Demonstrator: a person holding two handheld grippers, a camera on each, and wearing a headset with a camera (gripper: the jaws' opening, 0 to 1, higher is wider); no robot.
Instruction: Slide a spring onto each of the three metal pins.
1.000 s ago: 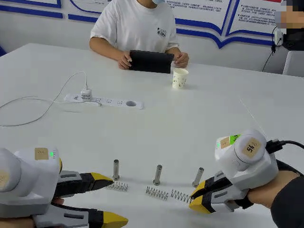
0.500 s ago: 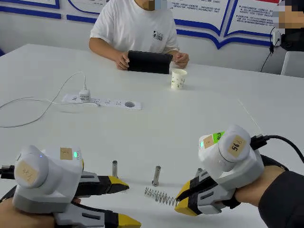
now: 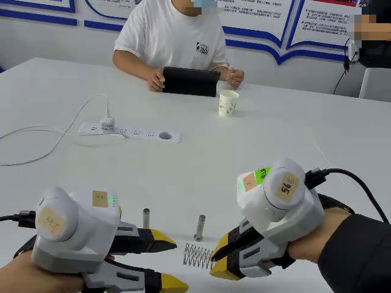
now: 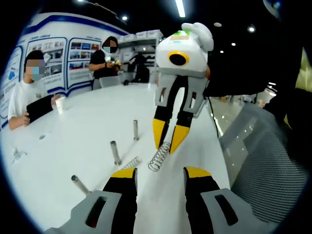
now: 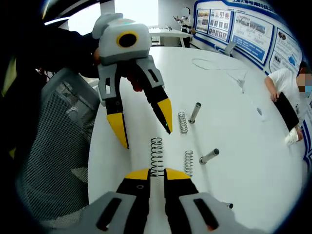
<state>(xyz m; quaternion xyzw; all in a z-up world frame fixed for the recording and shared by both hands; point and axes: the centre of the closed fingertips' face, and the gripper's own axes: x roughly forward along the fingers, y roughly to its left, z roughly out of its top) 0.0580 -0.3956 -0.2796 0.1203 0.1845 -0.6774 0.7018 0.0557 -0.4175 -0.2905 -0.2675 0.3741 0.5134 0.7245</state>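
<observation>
Our right hand-held gripper pinches narrow on one end of a spring low at the worktop, we judge to lift it onto the upright metal pin just beyond, while the left hand-held gripper hangs wide open (the right one's sticker is too tilted to read).

Table with pins, springs, cup

Moved: right gripper is further left along the desk than a second ago. The spring pinched in its jaws has come with it and now sits in front of the middle pin. The left gripper has pushed forward, jaws apart, tips nearer that spring.
</observation>
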